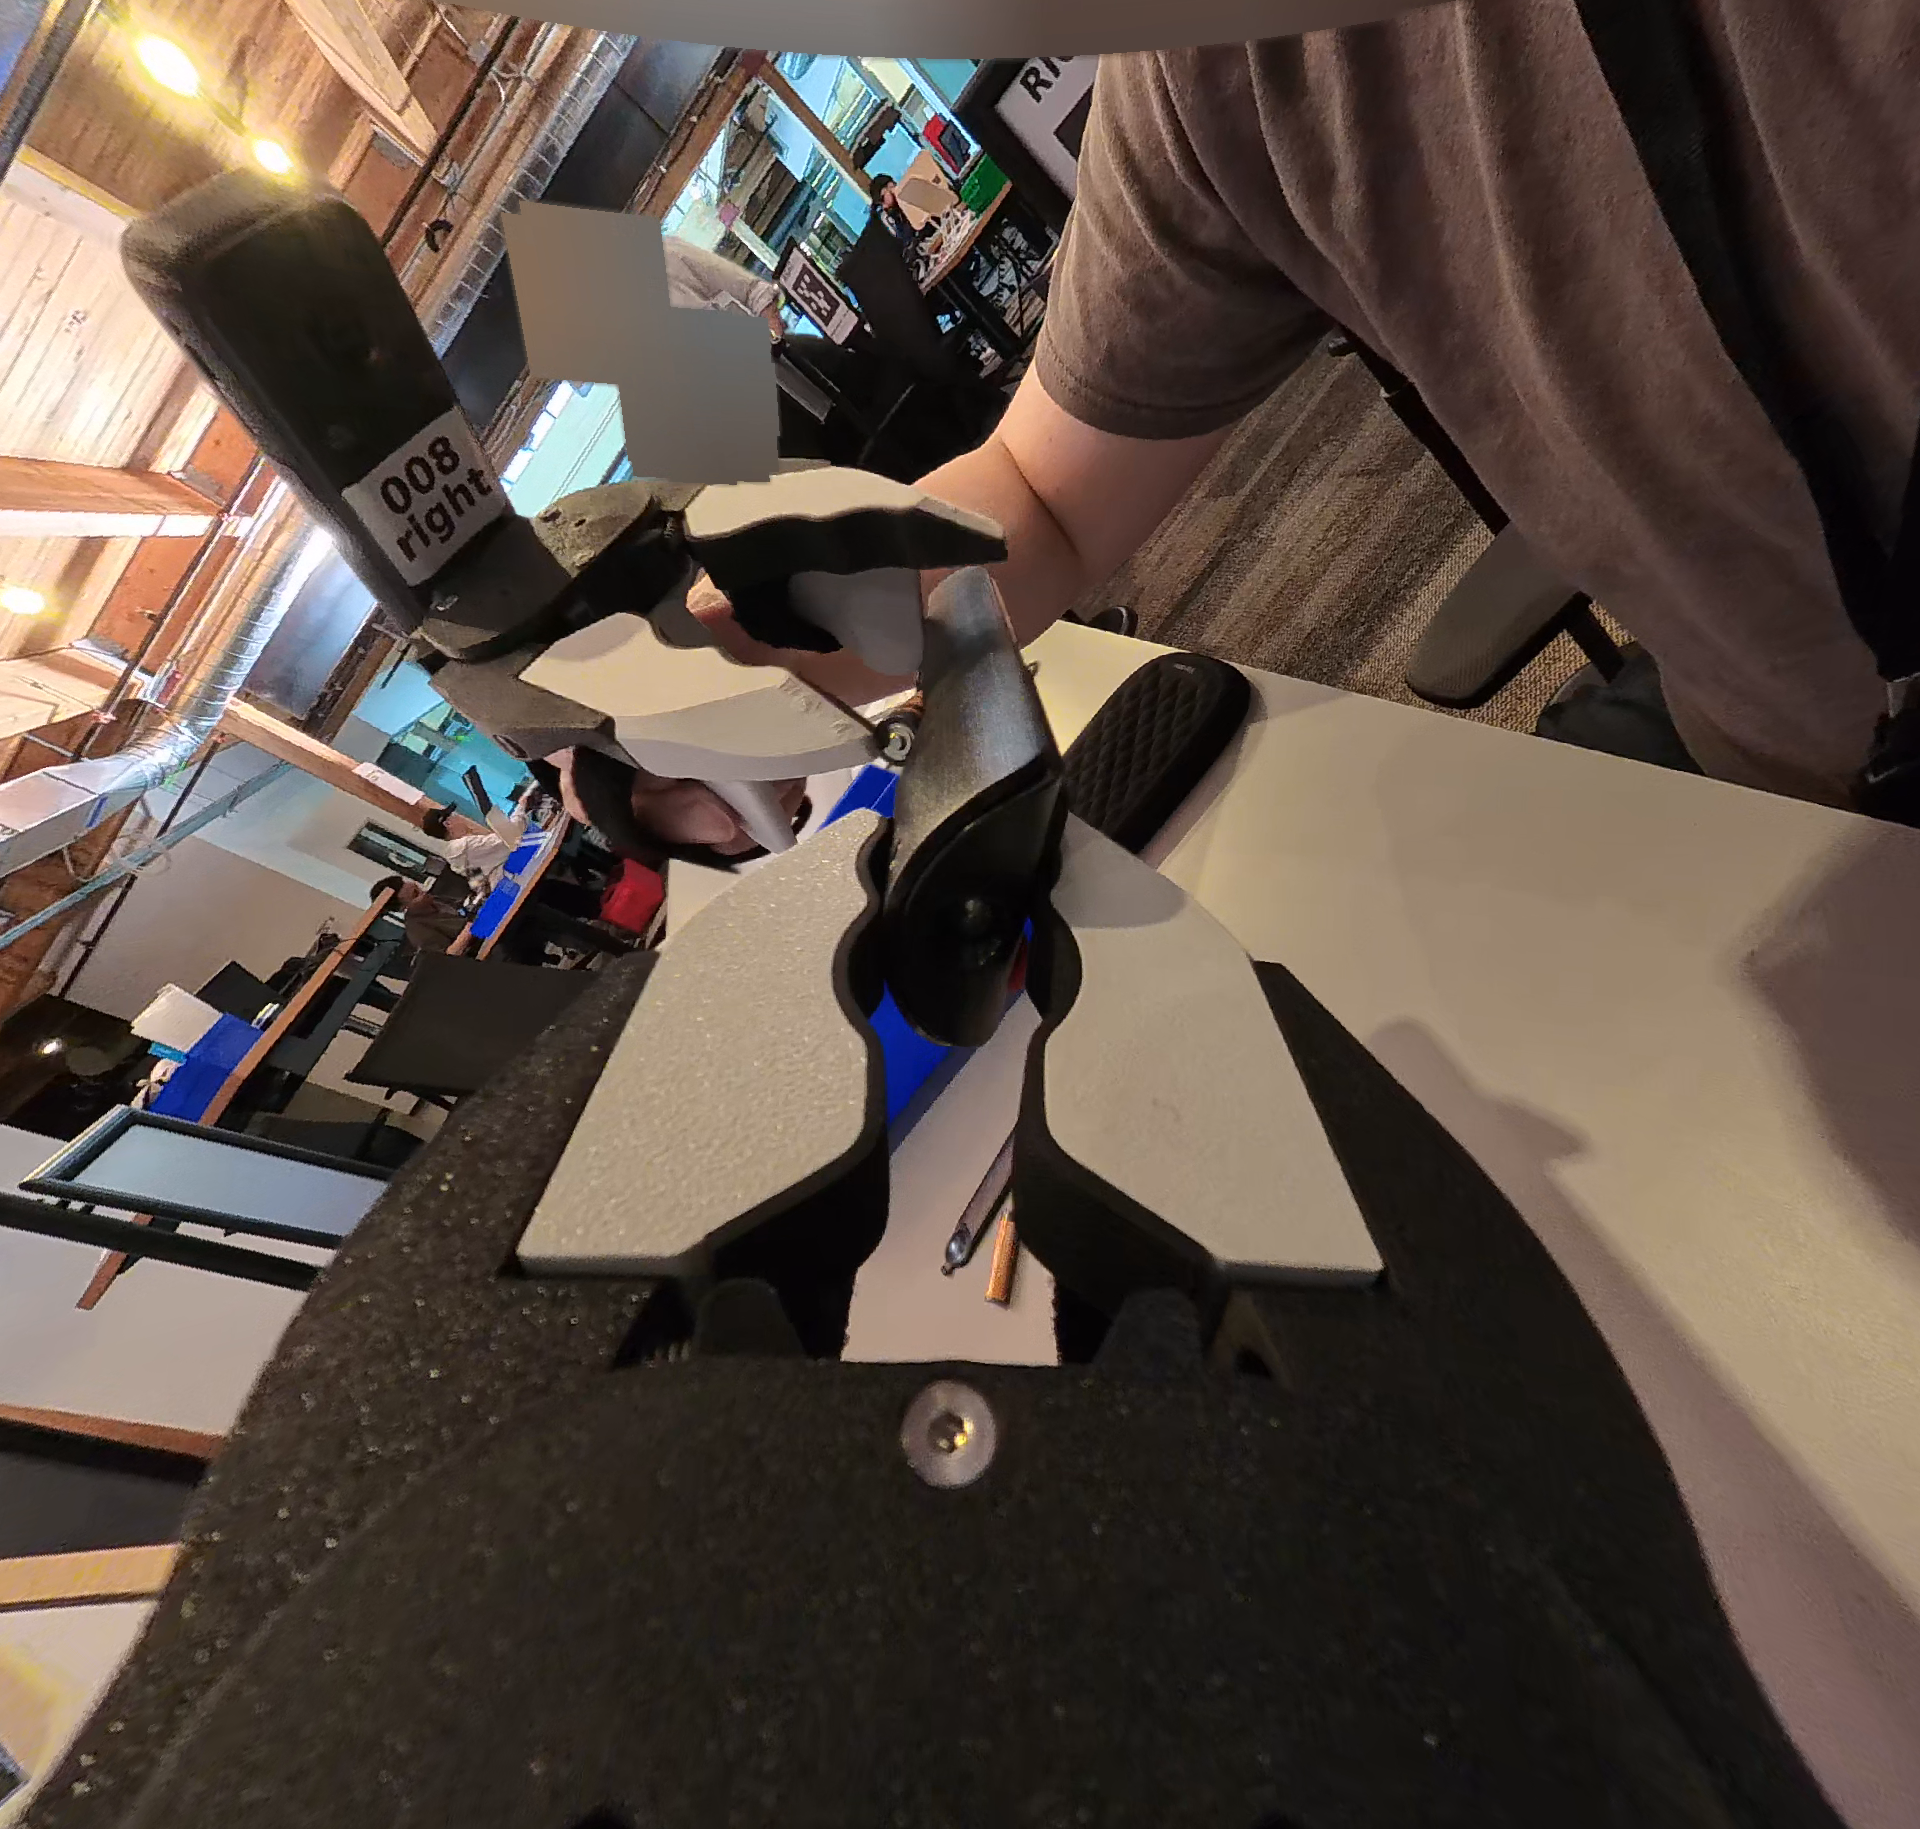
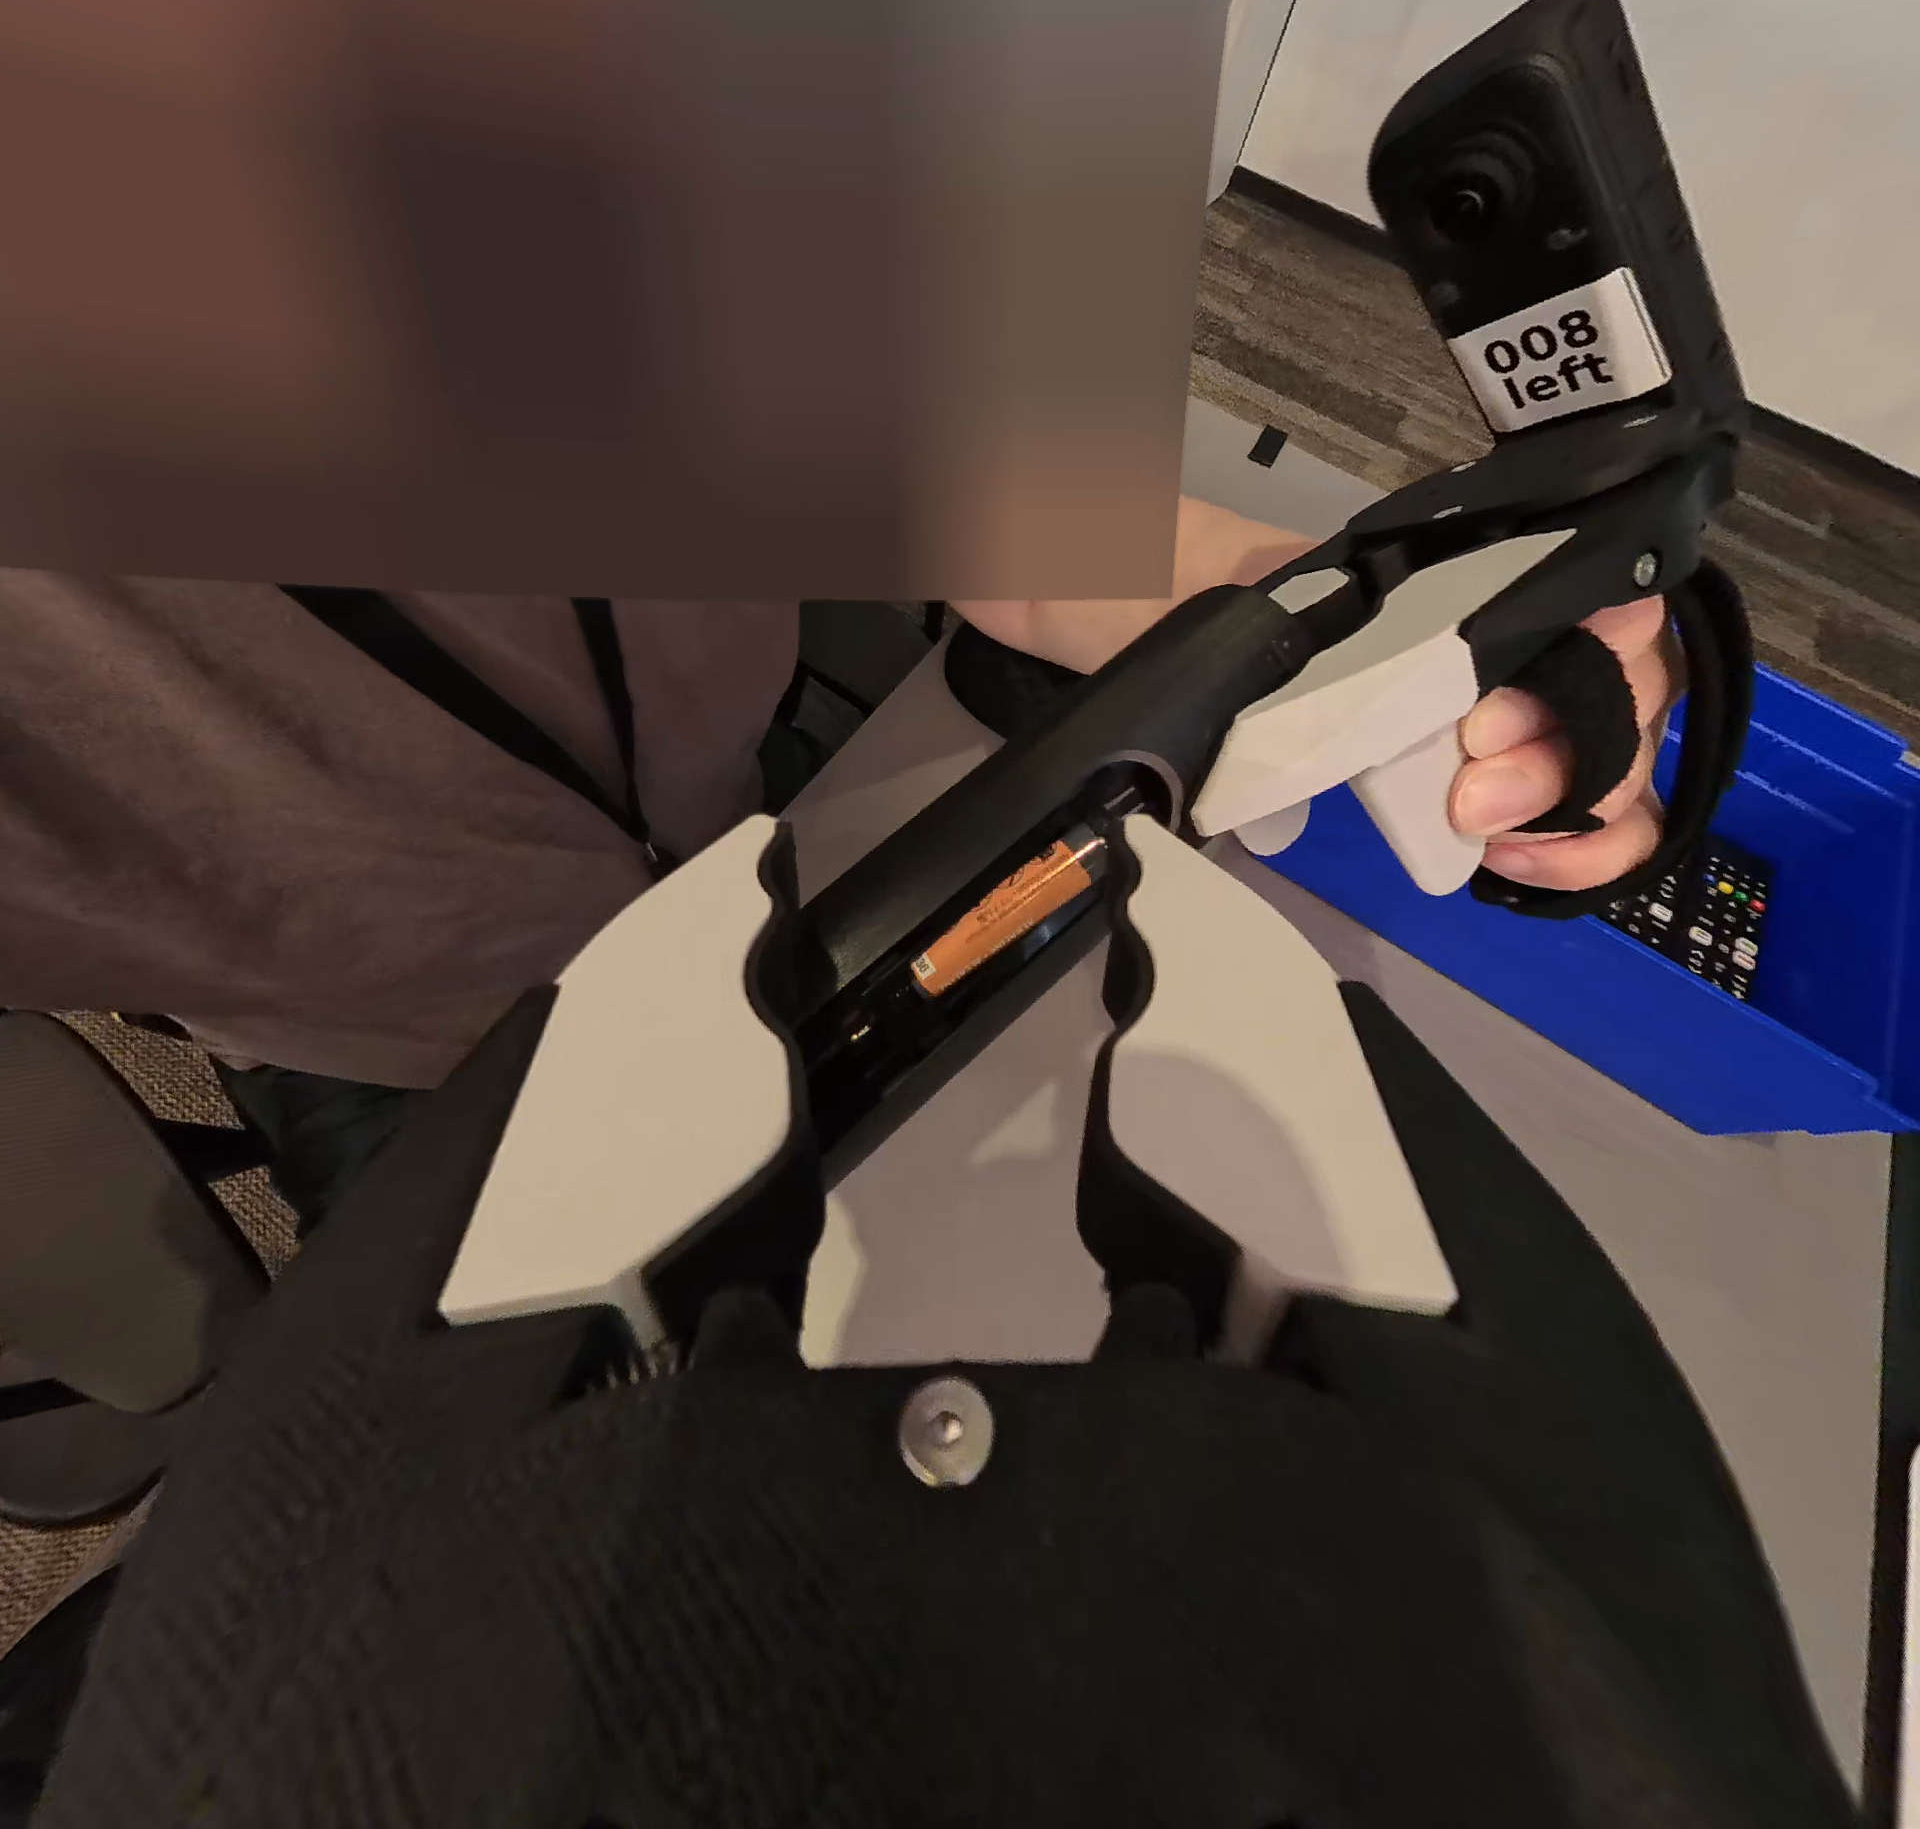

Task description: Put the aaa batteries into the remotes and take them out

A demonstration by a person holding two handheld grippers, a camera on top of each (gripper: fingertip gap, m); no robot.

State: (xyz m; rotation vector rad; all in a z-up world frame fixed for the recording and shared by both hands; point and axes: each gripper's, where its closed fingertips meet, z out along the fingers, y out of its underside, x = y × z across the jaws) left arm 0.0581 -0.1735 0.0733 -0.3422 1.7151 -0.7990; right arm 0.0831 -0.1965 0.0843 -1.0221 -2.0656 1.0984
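Observation:
My left gripper [image 1: 966,844] is shut on the lower end of a black remote [image 1: 977,740], held tilted above the white table. In the right wrist view the remote [image 2: 1049,730] shows its open battery compartment with an orange AAA battery [image 2: 997,917] lying in it. My right gripper [image 2: 956,844] is open and straddles the compartment, its right fingertip [image 2: 1132,844] at the battery's far end. The left gripper [image 2: 1195,730] shows holding the remote's other end. The right gripper [image 1: 935,636] shows in the left wrist view at the remote's top.
A loose copper-coloured battery [image 1: 1003,1260] and a slim grey stick [image 1: 977,1208] lie on the table [image 1: 1455,948]. A black textured piece [image 1: 1153,740] lies near the table's edge. A blue bin [image 2: 1558,1000] holds another remote [image 2: 1704,917]. The person's torso is close behind.

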